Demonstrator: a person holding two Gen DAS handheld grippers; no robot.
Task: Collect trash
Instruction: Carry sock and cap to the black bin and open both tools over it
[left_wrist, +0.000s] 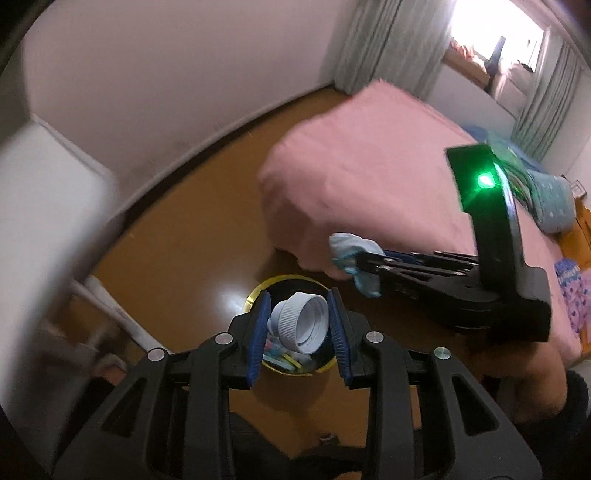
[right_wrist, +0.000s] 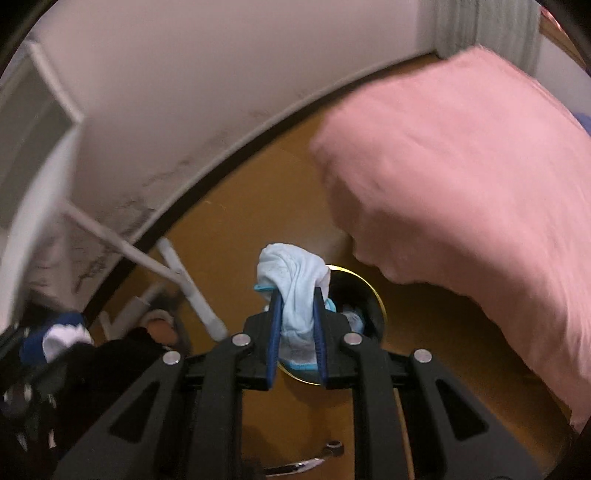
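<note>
Left gripper (left_wrist: 298, 325): blue-padded jaws set apart with a white plastic bottle cap (left_wrist: 301, 321) between them. The cap is tilted, open side toward the camera; whether the pads (left_wrist: 258, 332) still press it cannot be told, as a gap shows on at least one side. Directly beyond and below the fingertips stands a round bin (left_wrist: 258, 291) with a yellow rim and dark inside, on the brown floor (left_wrist: 192, 243). Inside the bin, under the cap, lie pale scraps, yellow and pink among them.

Right gripper (right_wrist: 297, 325): jaws closed on a crumpled white cloth (right_wrist: 291, 288) with light blue trim. The cloth bulges out ahead of the fingertips and hangs down between the pads. In the right wrist view the same bin (right_wrist: 373, 291) lies just beyond and slightly right of the fingertips, with something pale and bluish visible inside. In the left wrist view the right gripper (left_wrist: 364, 266) reaches in from the right, its cloth (left_wrist: 351, 254) held just above and to the right of the bin rim; a green light glows on its body.

Surroundings: a pink bedspread (right_wrist: 461, 177) lies ahead and right of both grippers, close beside the bin. A white wall (right_wrist: 184, 74) with a dark baseboard runs ahead and left.
</note>
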